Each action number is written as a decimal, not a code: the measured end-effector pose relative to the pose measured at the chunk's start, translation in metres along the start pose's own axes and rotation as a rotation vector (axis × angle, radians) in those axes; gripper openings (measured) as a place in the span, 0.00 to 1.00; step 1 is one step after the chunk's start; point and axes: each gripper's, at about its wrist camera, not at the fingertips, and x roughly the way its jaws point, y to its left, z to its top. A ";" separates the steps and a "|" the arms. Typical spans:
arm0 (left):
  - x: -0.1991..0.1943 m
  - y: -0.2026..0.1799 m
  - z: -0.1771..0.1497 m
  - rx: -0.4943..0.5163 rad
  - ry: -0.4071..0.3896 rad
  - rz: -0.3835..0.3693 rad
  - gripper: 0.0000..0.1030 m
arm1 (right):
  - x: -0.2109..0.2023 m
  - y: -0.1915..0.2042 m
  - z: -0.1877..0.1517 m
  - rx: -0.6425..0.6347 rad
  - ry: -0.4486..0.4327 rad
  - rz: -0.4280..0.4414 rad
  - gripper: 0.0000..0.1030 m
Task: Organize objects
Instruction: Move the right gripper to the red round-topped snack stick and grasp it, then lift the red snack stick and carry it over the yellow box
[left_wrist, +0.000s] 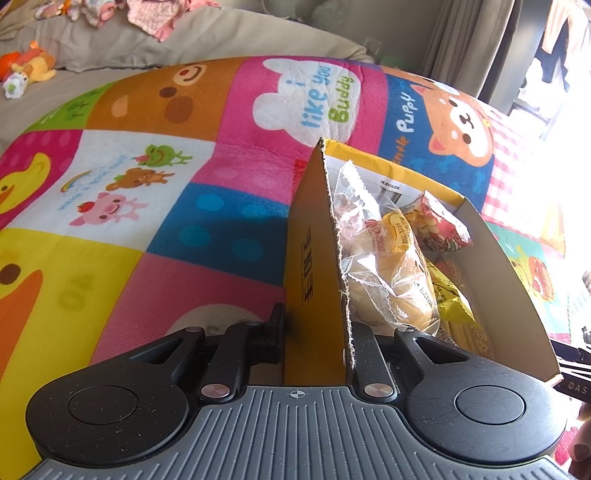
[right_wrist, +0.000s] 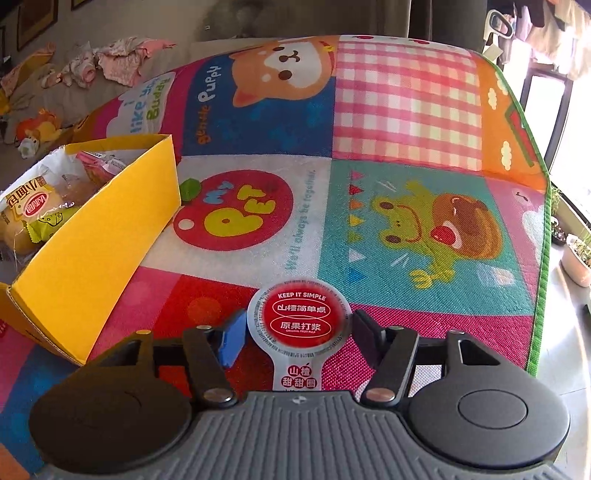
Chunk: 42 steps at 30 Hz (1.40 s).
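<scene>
1. The round, foil-lidded red and white snack cup with a pull tab (right_wrist: 303, 318) lies on the colourful cartoon play mat (right_wrist: 406, 147), directly ahead of the right tool (right_wrist: 297, 334) and between its two fingers. Its tab points back toward the camera, so its long axis runs along the tool's own line, not across it.
2. The right tool stands half open: the blue-padded finger (right_wrist: 232, 341) is at the cup's left rim, while a sliver of mat shows between the lid and the black finger on the right. I judge the cup is bracketed but not yet firmly pinched.
3. The open yellow corrugated cardboard box (right_wrist: 99, 236) sits to the left of the cup, near but apart from it. The right hand is plainly the nearer one to the cup.
4. The left tool (left_wrist: 314, 336) is narrow, clamped on the near wall of the yellow box (left_wrist: 314, 258), one finger outside, one inside.
5. Inside the box lie a clear-wrapped bread roll (left_wrist: 388, 288), a yellow snack packet (left_wrist: 450, 302) and a pink-red snack bag (left_wrist: 439, 225).
6. Writing: the cup lid reads "KEEP IT SIMPLE", "ORIGINAL FRUIT PULP" and Chinese characters. The mat reads "i like you Buddy", "gentle Puppy", "My PET" and "We'll always be together."
</scene>
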 end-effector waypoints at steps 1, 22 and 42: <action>0.000 0.000 0.000 0.000 0.000 0.000 0.17 | -0.003 0.000 -0.001 0.007 0.000 0.000 0.60; 0.001 0.000 0.000 -0.002 0.004 0.002 0.17 | -0.159 0.052 -0.010 -0.060 -0.089 0.281 0.60; 0.000 0.000 -0.001 0.018 0.004 -0.004 0.17 | -0.084 0.103 0.112 0.064 -0.170 0.284 0.60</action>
